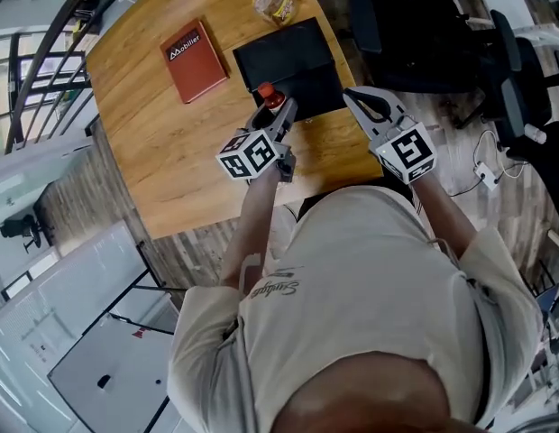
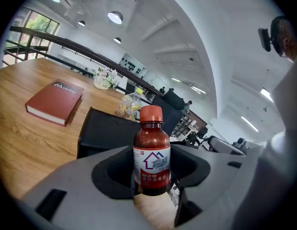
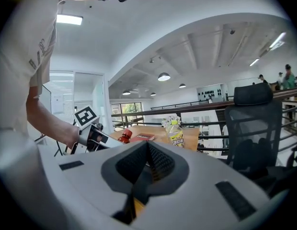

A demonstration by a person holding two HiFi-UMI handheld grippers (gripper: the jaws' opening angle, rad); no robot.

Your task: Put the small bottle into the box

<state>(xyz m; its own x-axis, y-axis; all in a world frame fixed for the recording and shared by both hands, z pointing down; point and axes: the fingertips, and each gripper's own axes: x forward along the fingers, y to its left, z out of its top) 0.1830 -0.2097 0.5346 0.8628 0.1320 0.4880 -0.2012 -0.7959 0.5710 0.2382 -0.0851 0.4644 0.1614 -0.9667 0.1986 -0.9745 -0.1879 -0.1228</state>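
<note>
A small brown bottle (image 2: 151, 152) with a red cap and a white and red label stands upright between the jaws of my left gripper (image 2: 151, 176), which is shut on it. In the head view the small bottle (image 1: 270, 96) is held at the near left edge of the black box (image 1: 293, 70) on the wooden table (image 1: 162, 142). The black box (image 2: 103, 131) shows just behind the bottle in the left gripper view. My right gripper (image 1: 362, 100) hangs at the box's near right corner, shut with nothing in it; in its own view the right gripper (image 3: 146, 166) has its jaws together.
A red book (image 1: 195, 59) lies on the table left of the box. A clear bottle with a yellow cap (image 1: 272, 3) stands behind the box. A black office chair (image 1: 415, 25) stands to the right beyond the table's edge. Cables (image 1: 482, 174) lie on the floor.
</note>
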